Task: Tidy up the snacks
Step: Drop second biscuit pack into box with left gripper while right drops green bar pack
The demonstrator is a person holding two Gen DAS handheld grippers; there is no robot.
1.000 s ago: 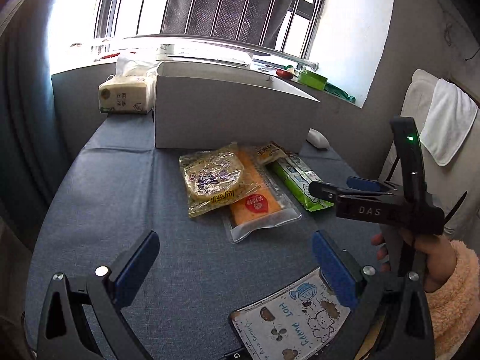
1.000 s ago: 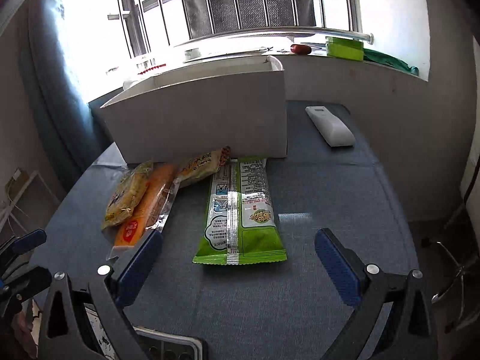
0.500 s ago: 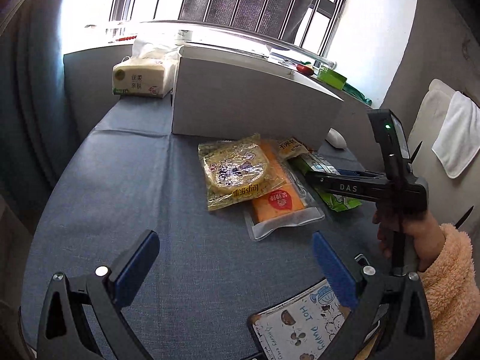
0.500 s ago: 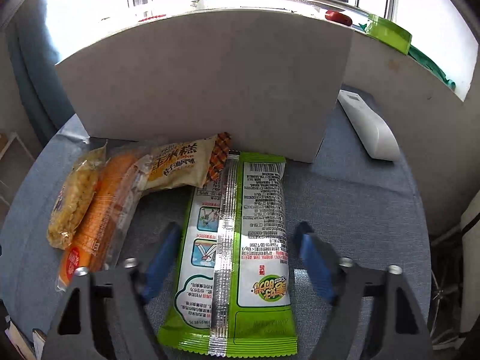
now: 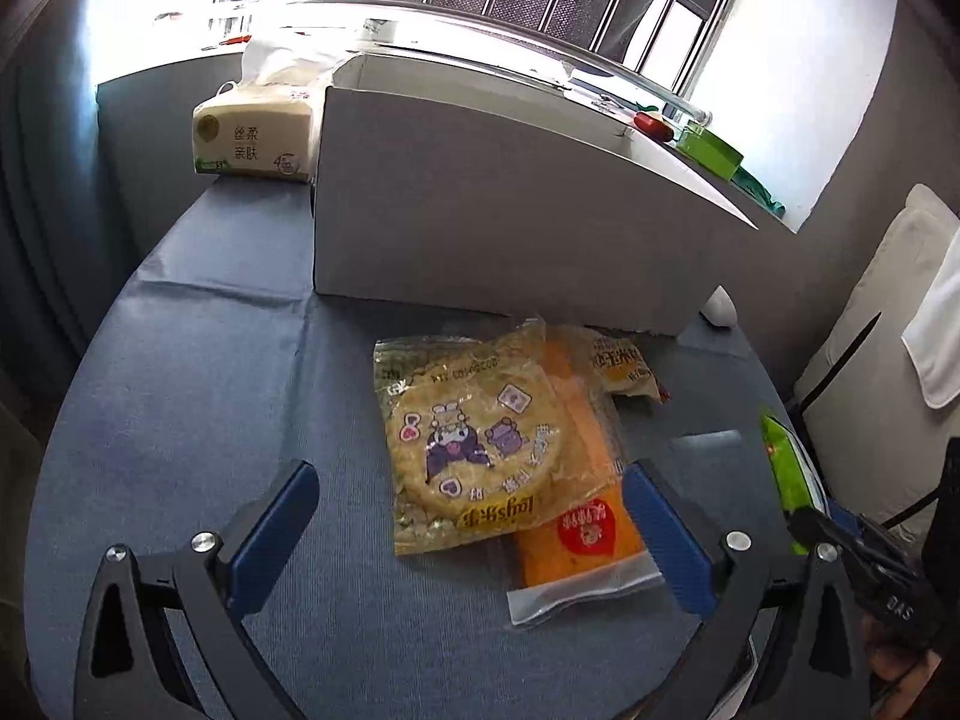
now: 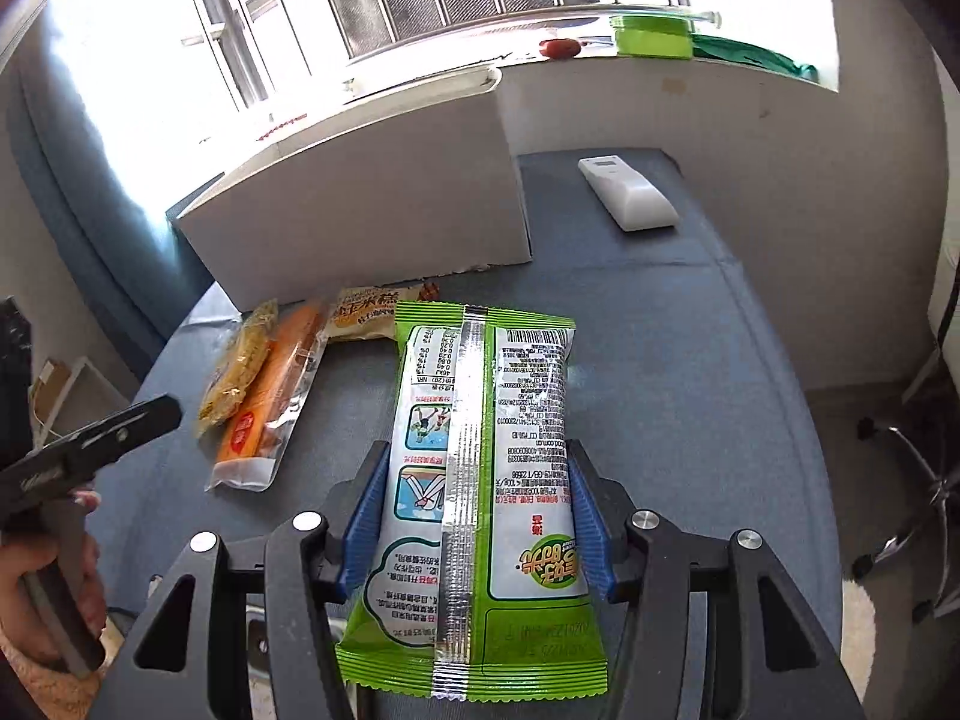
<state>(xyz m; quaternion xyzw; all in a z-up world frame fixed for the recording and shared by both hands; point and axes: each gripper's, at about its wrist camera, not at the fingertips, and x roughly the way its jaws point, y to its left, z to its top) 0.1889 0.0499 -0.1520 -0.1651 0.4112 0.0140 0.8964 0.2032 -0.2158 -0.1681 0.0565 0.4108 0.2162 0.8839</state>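
The white box (image 6: pixel 372 210) stands ahead of both grippers on the table (image 6: pixel 672 372). The right gripper (image 6: pixel 474 516) clamps the green snack packet (image 6: pixel 480 480). The left gripper (image 5: pixel 474 528) gapes wide around the yellow cartoon-printed packet (image 5: pixel 474 450), untouched.

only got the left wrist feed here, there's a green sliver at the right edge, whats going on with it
Observer: That is the green snack pack; the right tongs are shut on it, one blue pad on each long side.
Operator: is it face up
Observer: No. The right wrist view shows its back: silver seam, barcode and small print.
Operator: anything on the table right of the white box
Observer: A white remote lies on the blue cloth, apart from the white box.
Operator: and my tongs
Observer: The left tongs are open over the yellow noodle pack, gripping nothing.
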